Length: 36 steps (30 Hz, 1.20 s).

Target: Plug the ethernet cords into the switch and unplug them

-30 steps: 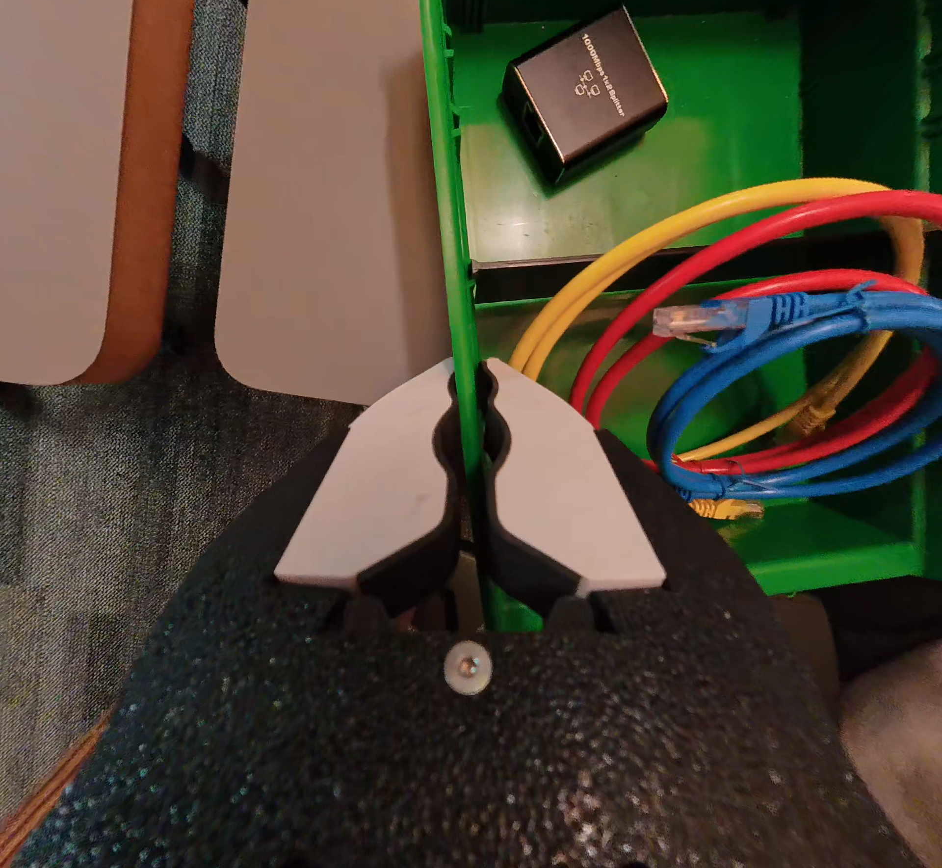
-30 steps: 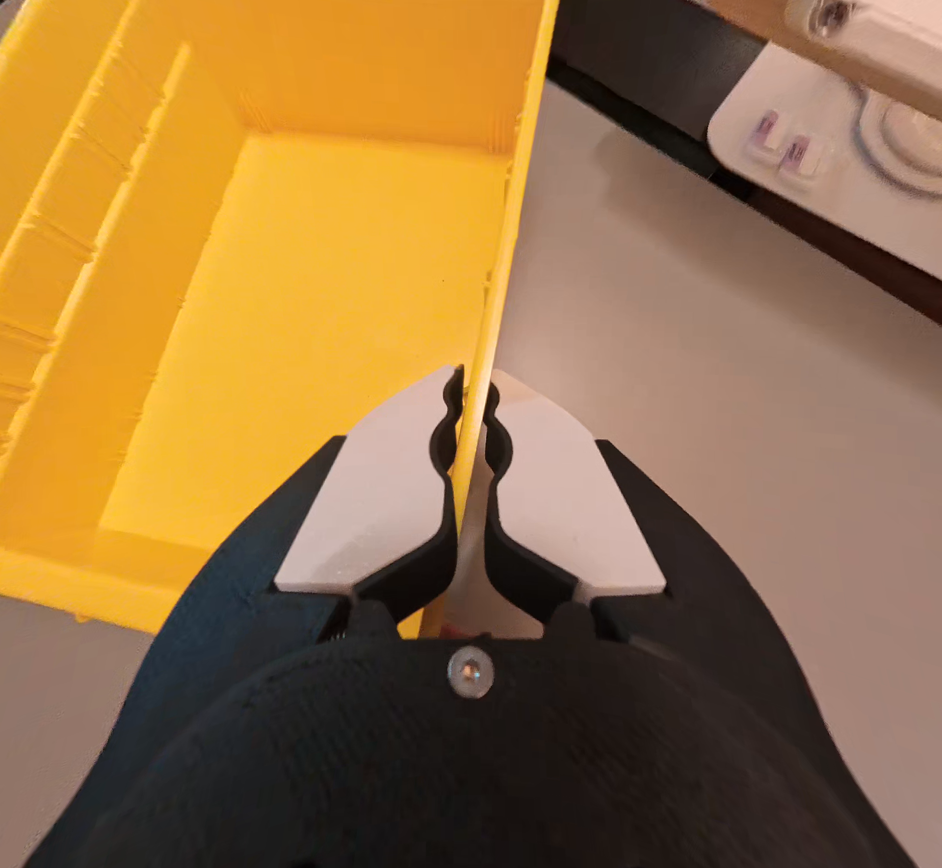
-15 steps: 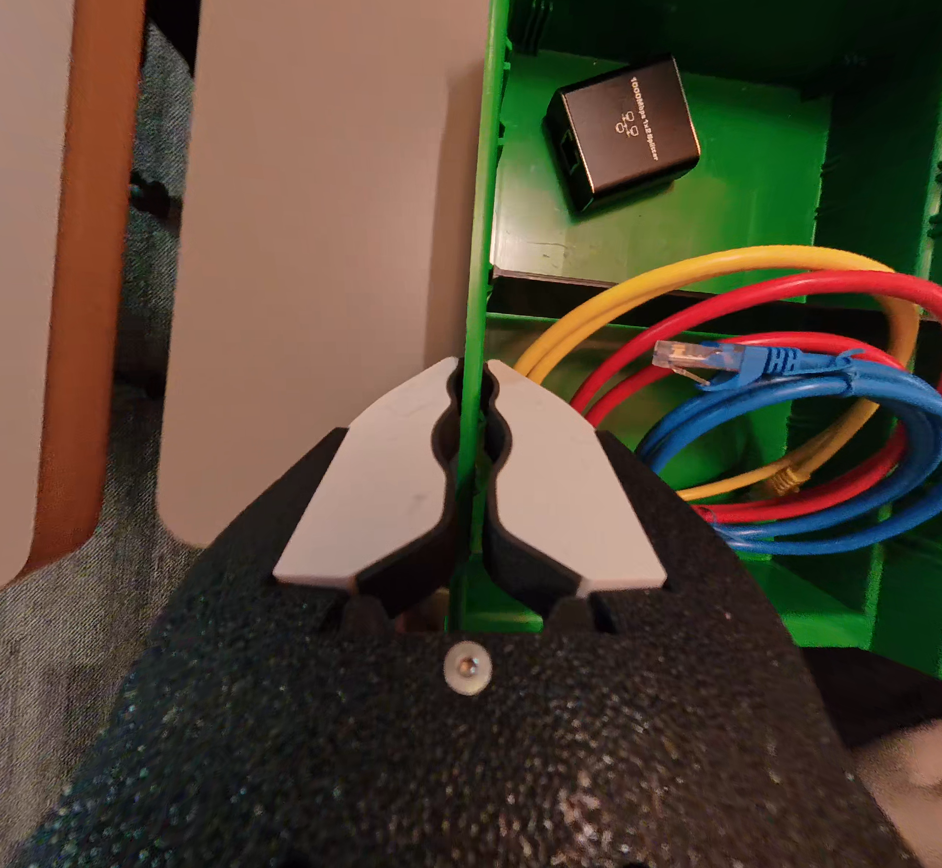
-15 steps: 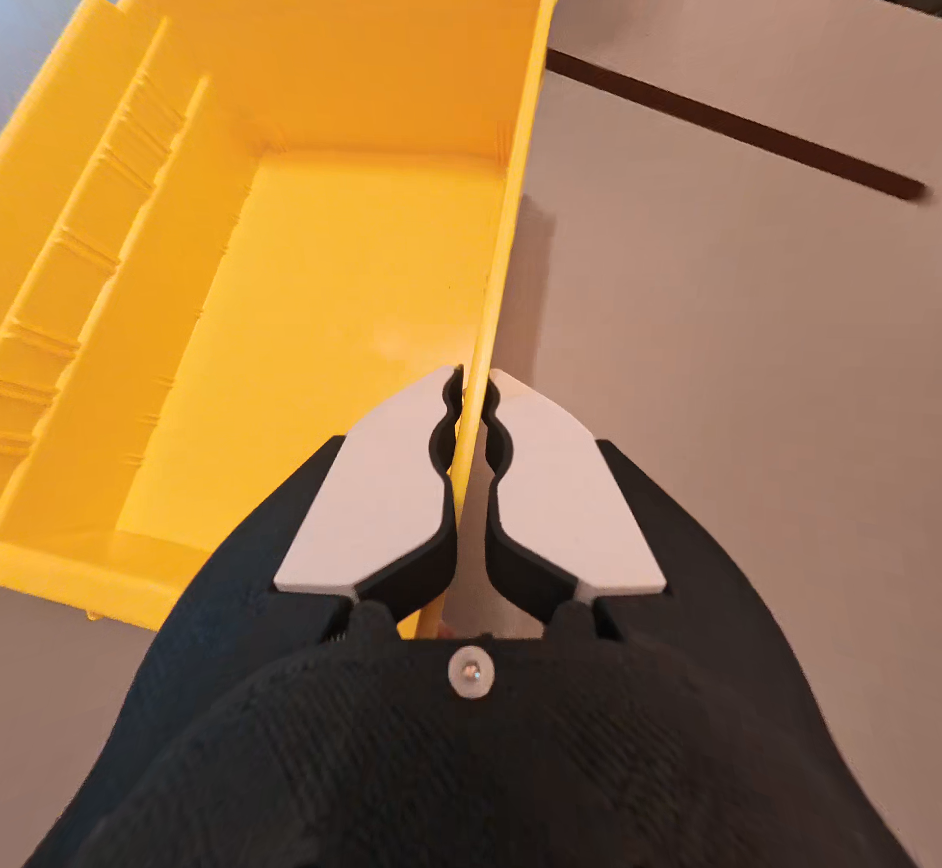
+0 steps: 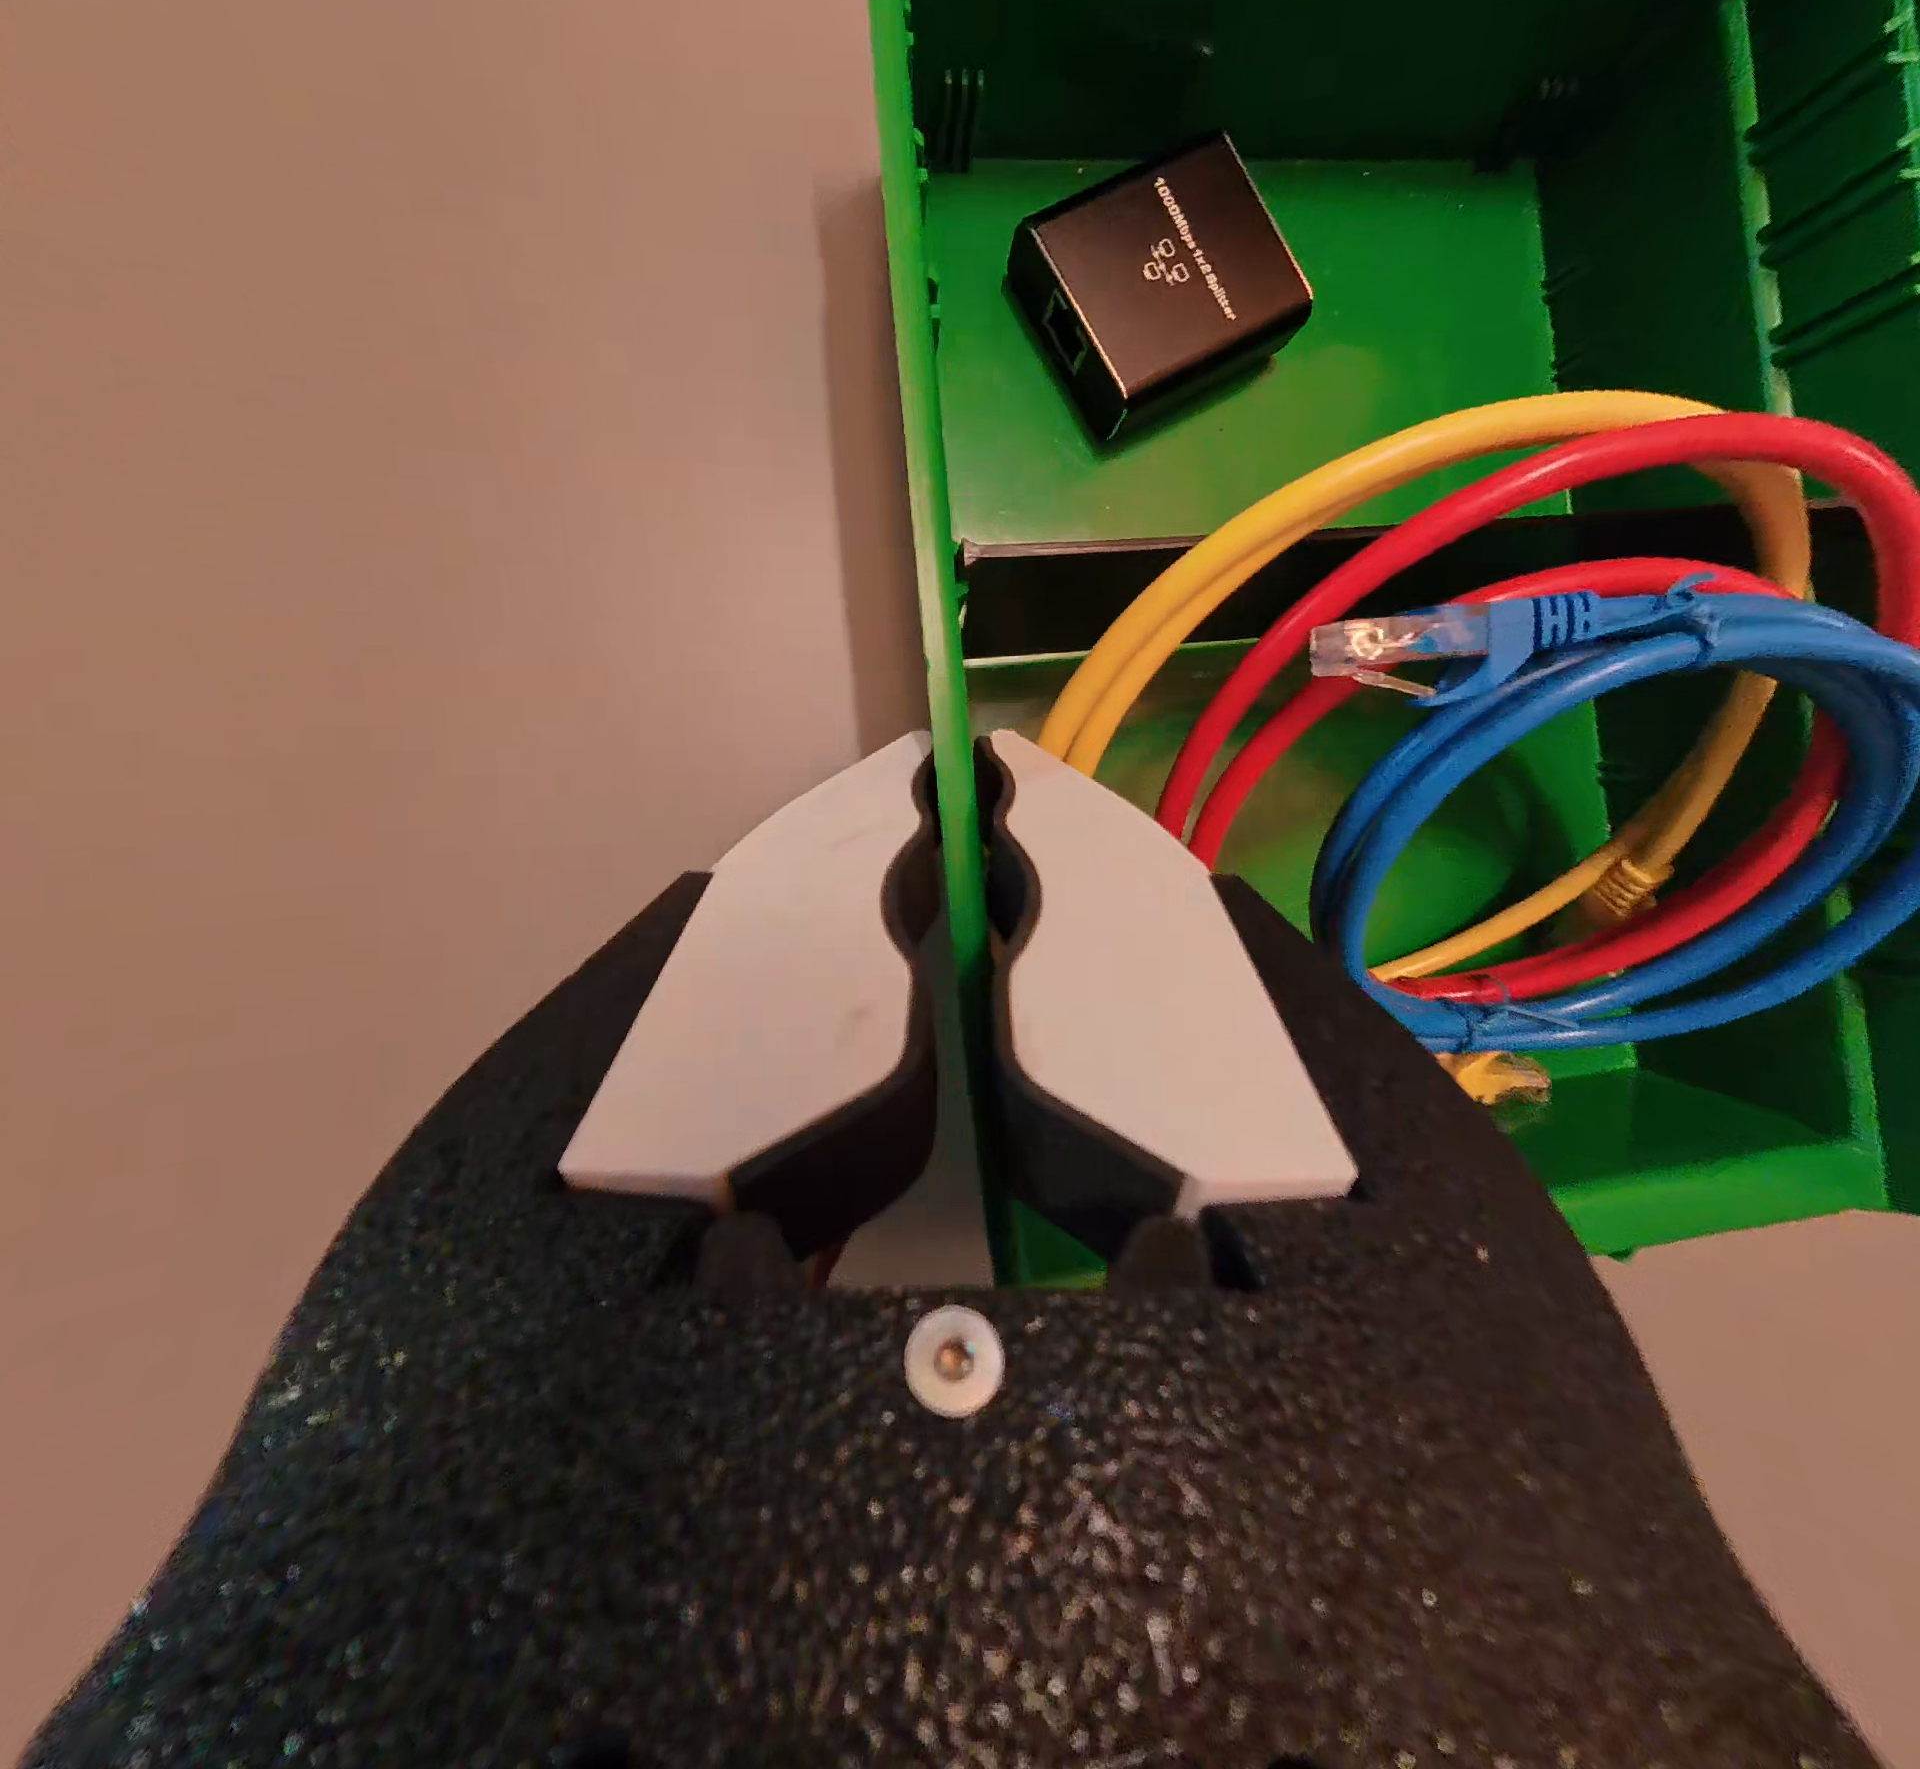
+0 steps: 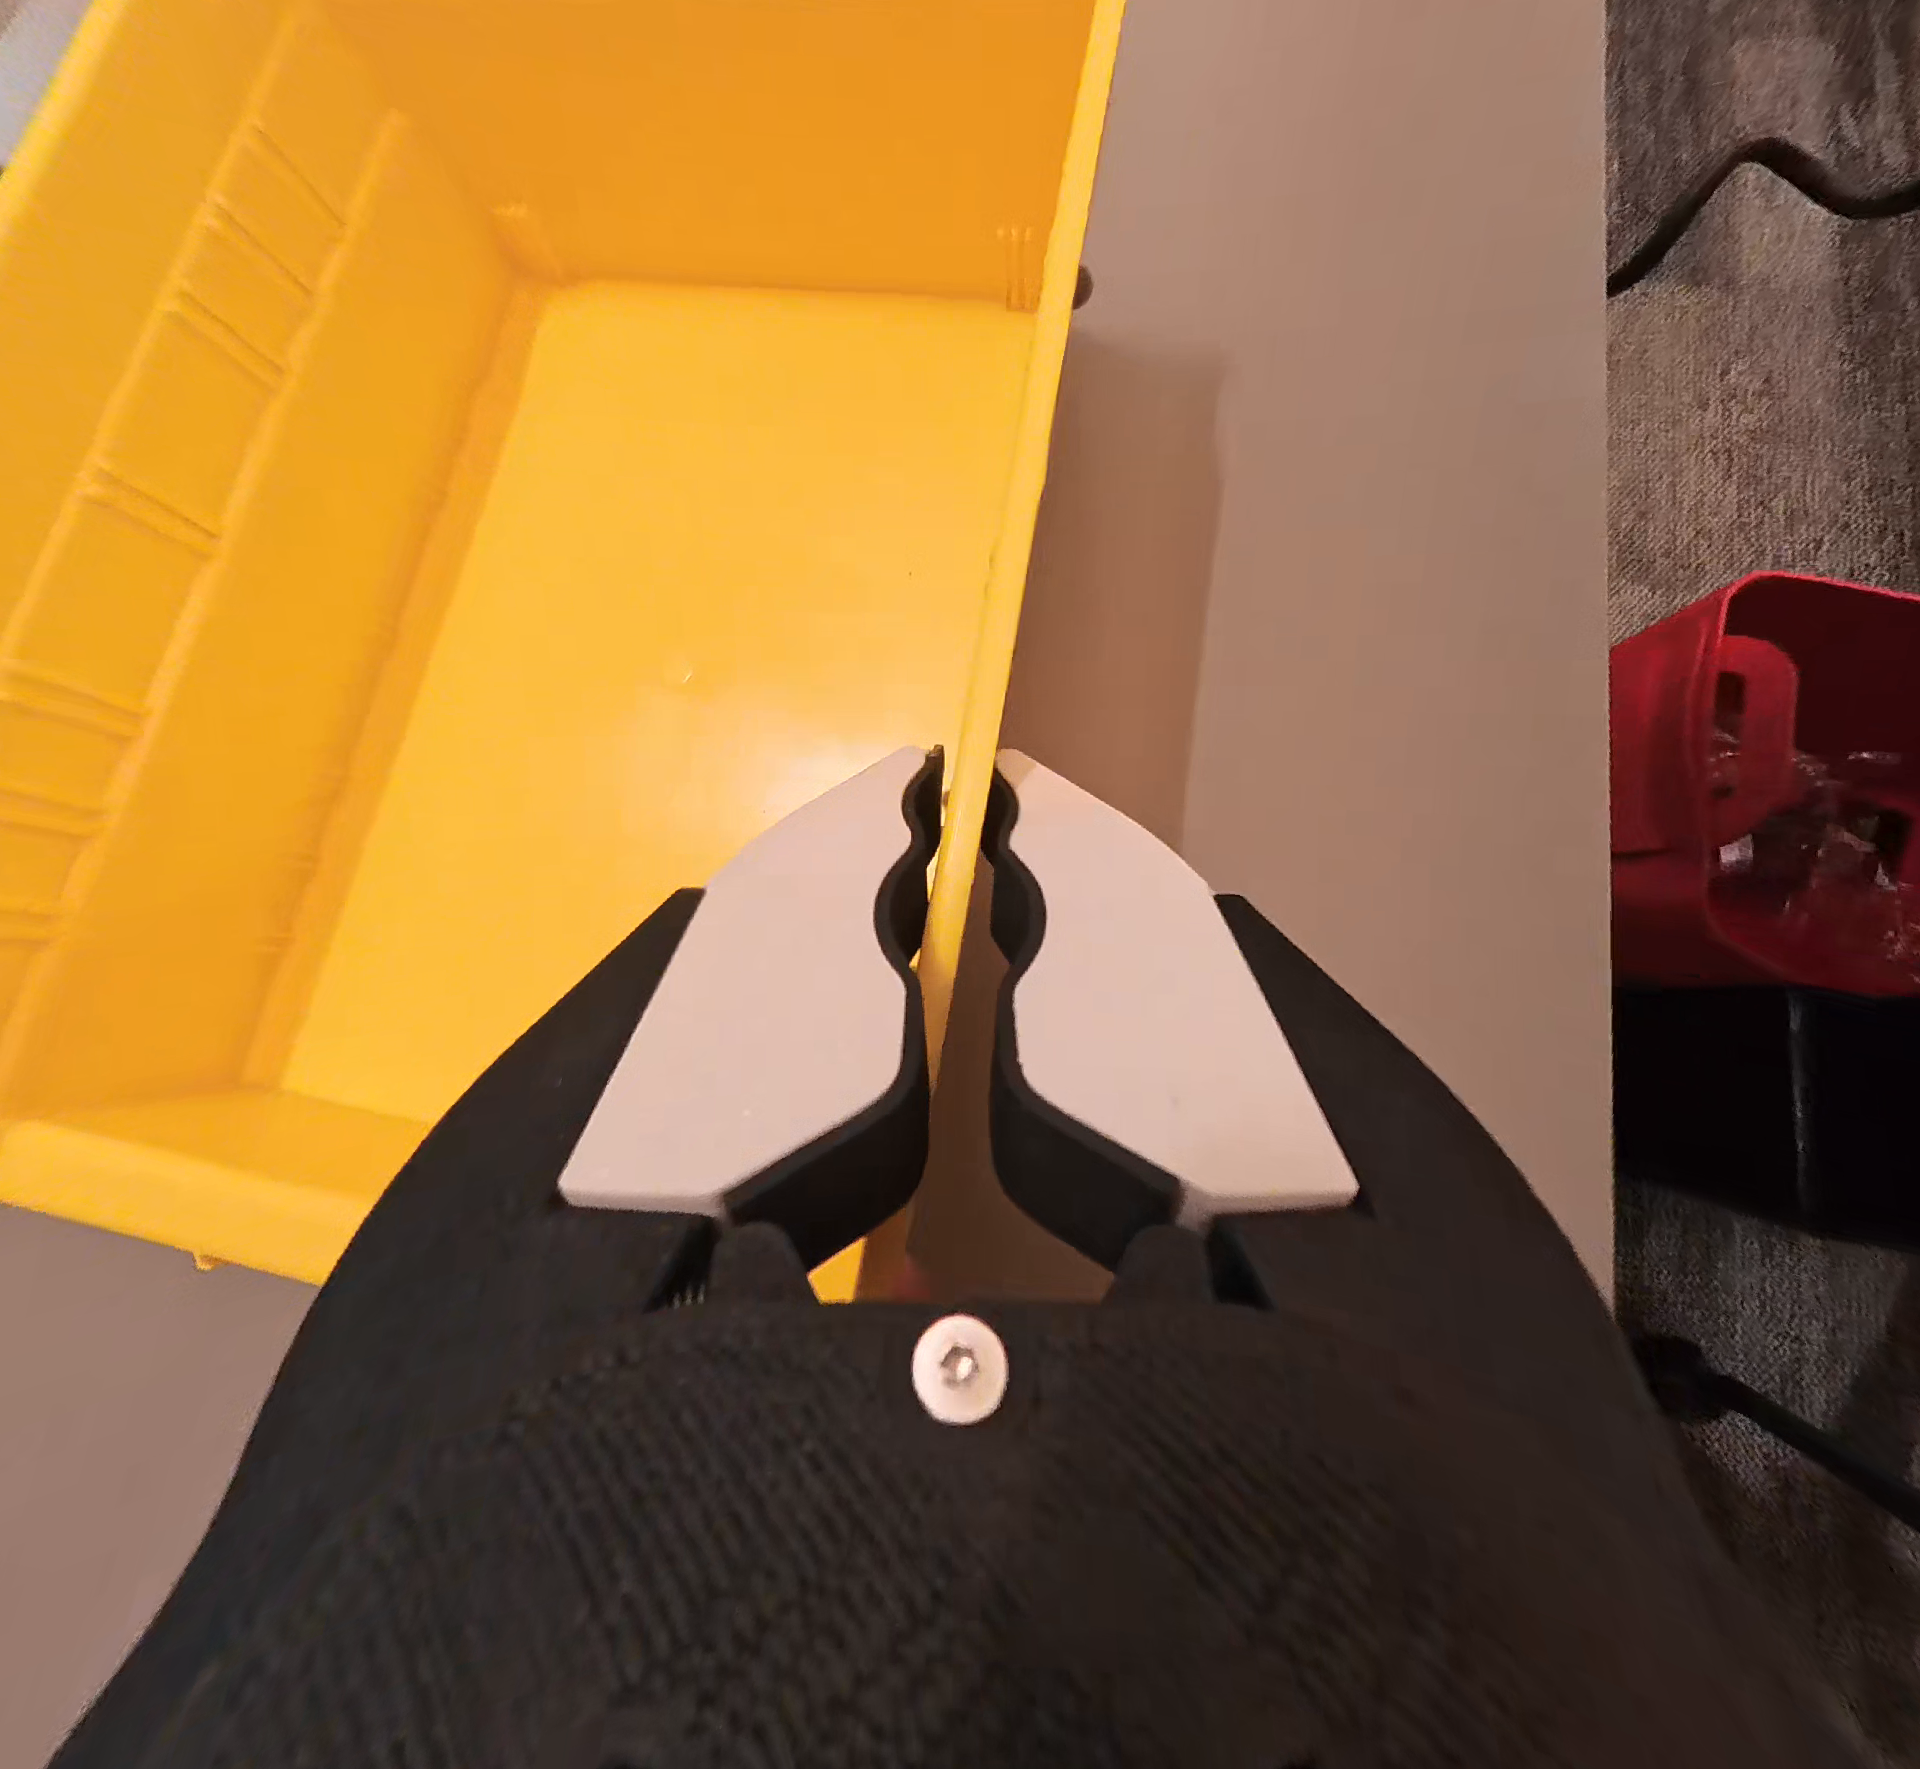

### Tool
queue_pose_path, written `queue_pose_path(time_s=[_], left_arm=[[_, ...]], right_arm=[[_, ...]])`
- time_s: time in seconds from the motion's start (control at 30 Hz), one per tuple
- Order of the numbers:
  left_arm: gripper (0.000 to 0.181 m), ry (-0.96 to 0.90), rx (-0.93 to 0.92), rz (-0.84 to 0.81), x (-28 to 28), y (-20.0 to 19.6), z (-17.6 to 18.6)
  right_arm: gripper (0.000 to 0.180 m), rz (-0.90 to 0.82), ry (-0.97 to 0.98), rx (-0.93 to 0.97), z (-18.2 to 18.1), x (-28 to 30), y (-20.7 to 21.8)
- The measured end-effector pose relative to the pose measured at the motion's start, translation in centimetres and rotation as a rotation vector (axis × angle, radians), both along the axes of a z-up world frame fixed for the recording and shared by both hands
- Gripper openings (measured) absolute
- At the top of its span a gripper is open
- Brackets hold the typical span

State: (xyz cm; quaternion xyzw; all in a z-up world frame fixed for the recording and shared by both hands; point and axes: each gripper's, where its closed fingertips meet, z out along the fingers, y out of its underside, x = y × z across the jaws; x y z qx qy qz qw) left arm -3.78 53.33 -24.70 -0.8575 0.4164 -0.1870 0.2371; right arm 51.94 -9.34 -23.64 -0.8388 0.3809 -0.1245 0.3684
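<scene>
Left hand-held gripper [image 5: 958,769] pinches green bin [image 5: 914,369] wall; right hand-held gripper [image 6: 961,774] pinches yellow bin [image 6: 1081,265] wall. Switch [image 5: 1158,280] at 12 o'clock of coiled cords [image 5: 1558,732]. Risk: tilting spills cords.

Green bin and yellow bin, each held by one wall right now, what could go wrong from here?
1. The left tool pinches only the thin side wall of the green bin; a tilt could slide the black switch or spill the coiled blue cord.
2. The blue cord's clear plug sticks up and could snag.
3. The right tool grips the yellow bin the same way, so it may twist or slip.
</scene>
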Motion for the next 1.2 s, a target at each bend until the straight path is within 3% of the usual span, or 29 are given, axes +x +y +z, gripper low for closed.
queue_pose_path(time_s=[0.2,0.37,0.5,0.6,0.67,0.8,0.9,1.0,1.2], left_arm=[[0.003,-0.028,0.058,-0.040,6.7,2.1,0.0],[0.005,0.022,0.115,-0.092,7.9,2.6,-0.1],[0.027,0.059,0.195,-0.131,6.7,3.1,1.0],[0.042,0.075,0.269,-0.170,6.5,3.6,3.5],[0.043,0.065,0.344,-0.221,7.4,3.9,5.6],[0.068,-0.027,0.413,-0.417,11.6,2.4,9.4],[0.074,0.010,0.406,-0.557,14.9,1.6,9.9],[0.080,0.156,0.379,-0.681,17.4,2.0,7.9],[0.070,0.452,0.237,-0.915,19.5,2.5,2.4]], right_arm=[[0.006,-0.012,0.000,0.028,-0.8,2.2,1.3],[0.010,-0.004,-0.026,0.040,-0.6,2.4,1.8],[0.033,0.009,-0.166,0.101,3.0,2.1,1.1],[0.073,0.010,-0.280,0.198,8.6,0.2,1.5],[0.082,0.110,-0.363,0.296,12.5,-3.2,4.1],[0.097,0.401,-0.516,0.457,17.4,-12.8,12.6],[0.106,0.629,-0.425,0.563,17.4,-19.9,19.7],[0.111,0.738,-0.378,0.623,16.5,-23.6,25.2],[0.108,0.829,-0.295,0.597,13.8,-25.5,29.4]])
